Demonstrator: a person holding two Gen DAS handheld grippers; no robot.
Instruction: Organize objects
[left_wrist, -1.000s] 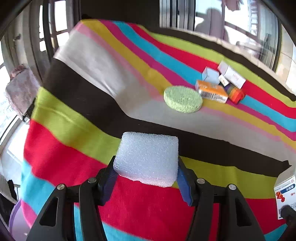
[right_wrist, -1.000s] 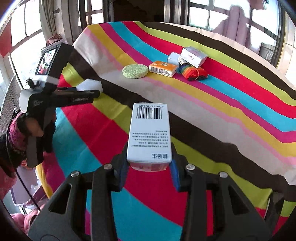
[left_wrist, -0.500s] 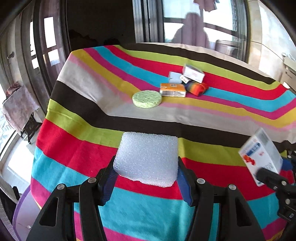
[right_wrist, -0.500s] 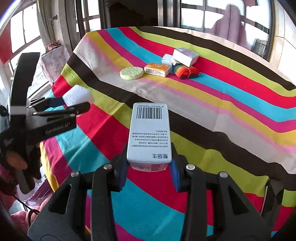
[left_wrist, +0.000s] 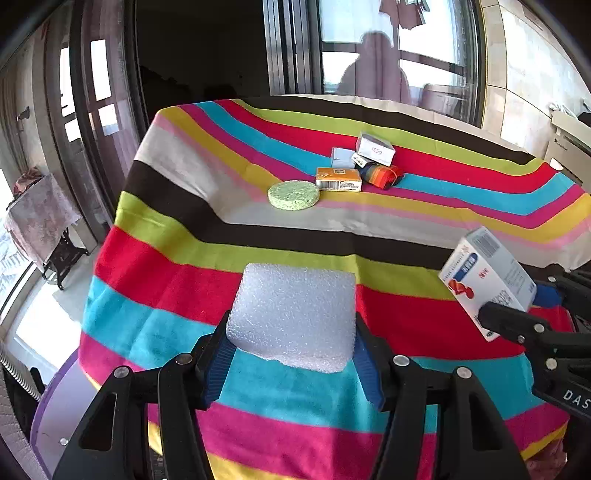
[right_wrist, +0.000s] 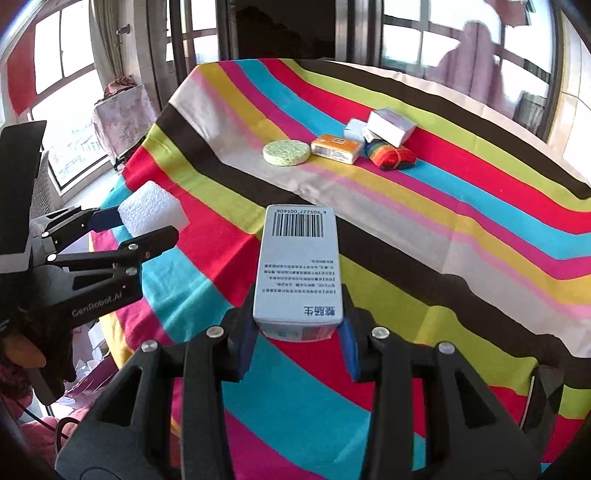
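My left gripper (left_wrist: 291, 354) is shut on a white foam block (left_wrist: 293, 315) and holds it above the near edge of the striped tablecloth (left_wrist: 332, 229). My right gripper (right_wrist: 297, 343) is shut on a pale blue carton with a barcode (right_wrist: 299, 266), also held above the cloth. The carton also shows at the right of the left wrist view (left_wrist: 487, 280). The foam block also shows at the left of the right wrist view (right_wrist: 151, 212). Far across the table lie a round green sponge (left_wrist: 293, 194), an orange box (left_wrist: 339, 179), a rainbow knit bundle (left_wrist: 382, 174) and two small boxes (left_wrist: 375, 148).
The table's near and left edges drop off to the floor. A cloth-covered stand (left_wrist: 40, 218) is by the window at left. Windows and a dark doorway are behind the table. A purple rim (left_wrist: 55, 398) shows below the cloth's left corner.
Both grippers have pulled back and up from the table while keeping their objects. The far group of objects looks smaller now. The right gripper has come further into the left wrist view.
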